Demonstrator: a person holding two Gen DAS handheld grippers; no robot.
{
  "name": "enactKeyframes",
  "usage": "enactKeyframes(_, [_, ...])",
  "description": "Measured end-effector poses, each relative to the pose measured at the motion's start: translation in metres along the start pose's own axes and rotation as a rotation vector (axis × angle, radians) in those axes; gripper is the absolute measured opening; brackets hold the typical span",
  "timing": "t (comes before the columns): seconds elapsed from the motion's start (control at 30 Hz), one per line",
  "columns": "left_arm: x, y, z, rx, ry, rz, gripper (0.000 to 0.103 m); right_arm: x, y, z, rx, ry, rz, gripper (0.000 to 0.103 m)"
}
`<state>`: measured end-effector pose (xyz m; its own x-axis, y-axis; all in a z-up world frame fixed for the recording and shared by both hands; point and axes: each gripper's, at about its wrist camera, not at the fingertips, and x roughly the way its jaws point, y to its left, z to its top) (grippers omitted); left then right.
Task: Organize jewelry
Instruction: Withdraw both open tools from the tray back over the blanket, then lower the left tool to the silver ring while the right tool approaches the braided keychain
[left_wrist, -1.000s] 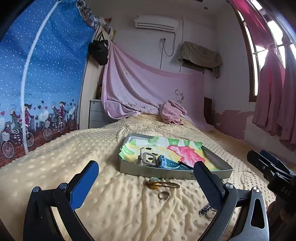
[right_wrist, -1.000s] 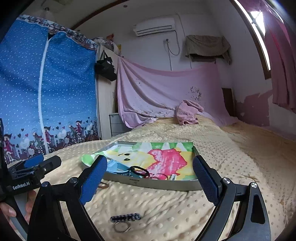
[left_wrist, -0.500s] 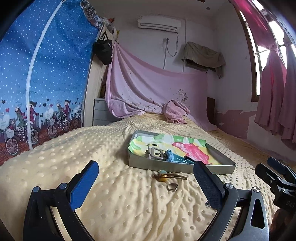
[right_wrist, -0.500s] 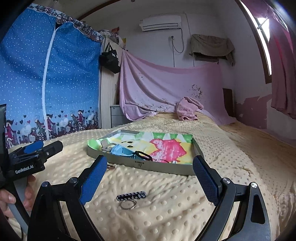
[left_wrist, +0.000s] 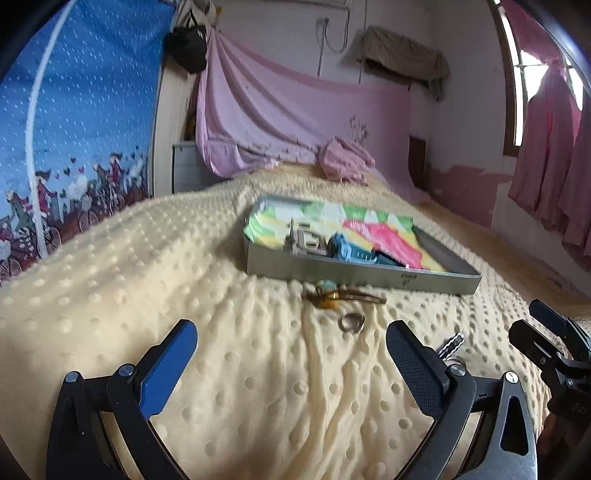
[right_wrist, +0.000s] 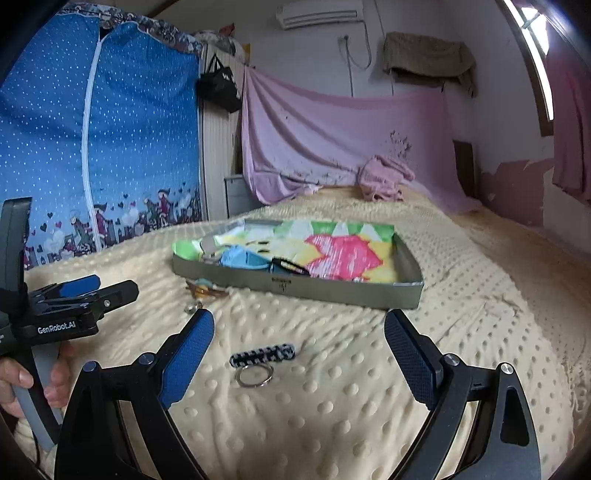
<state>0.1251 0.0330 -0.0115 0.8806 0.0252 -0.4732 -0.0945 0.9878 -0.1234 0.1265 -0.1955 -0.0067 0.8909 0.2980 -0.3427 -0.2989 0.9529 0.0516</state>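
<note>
Looking through the left wrist view, we hold the left gripper (left_wrist: 291, 354) wide apart and empty. The ring (left_wrist: 352, 322) lies just ahead on the bumpy blanket (left_wrist: 155, 266), near the tray (left_wrist: 364, 272); it could sink between bumps and slip. In the right wrist view, the right gripper (right_wrist: 299, 345) is apart too, with the keychain (right_wrist: 261, 356) between its fingers.

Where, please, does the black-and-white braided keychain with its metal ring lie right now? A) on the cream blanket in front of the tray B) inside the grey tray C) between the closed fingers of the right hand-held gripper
A: the braided keychain rests on the cream blanket, nearer the camera than the grey tray, ahead of the open, empty right hand-held gripper.
</note>
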Motion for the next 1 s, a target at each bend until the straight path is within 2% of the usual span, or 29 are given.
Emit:
enactKeyframes(0.13, [0.011, -0.003, 0.0, 0.014, 0.056, -0.022, 0.103, 0.009, 0.002, -0.003, -0.004, 0.035, 0.015, 0.09])
enactKeyframes(0.27, [0.02, -0.01, 0.001, 0.051, 0.092, -0.047, 0.103, 0.018, 0.005, -0.007, -0.02, 0.08, 0.037, 0.078])
enactKeyframes(0.43, [0.036, -0.013, 0.005, 0.068, 0.161, -0.086, 0.099, 0.028, 0.009, -0.01, -0.033, 0.136, 0.068, 0.069])
enactKeyframes(0.53, [0.047, -0.013, 0.007, 0.06, 0.194, -0.104, 0.093, 0.035, 0.01, -0.013, -0.03, 0.171, 0.075, 0.068])
enactKeyframes(0.63, [0.051, -0.017, 0.009, 0.075, 0.196, -0.113, 0.09, 0.04, 0.009, -0.015, -0.026, 0.197, 0.09, 0.062])
enactKeyframes(0.73, [0.057, -0.023, 0.009, 0.099, 0.209, -0.134, 0.08, 0.045, 0.011, -0.017, -0.033, 0.224, 0.113, 0.055])
enactKeyframes(0.8, [0.063, -0.026, 0.009, 0.102, 0.228, -0.148, 0.073, 0.047, 0.015, -0.018, -0.047, 0.239, 0.126, 0.054])
enactKeyframes(1.0, [0.069, -0.026, 0.01, 0.087, 0.231, -0.18, 0.064, 0.055, 0.024, -0.022, -0.081, 0.286, 0.143, 0.048])
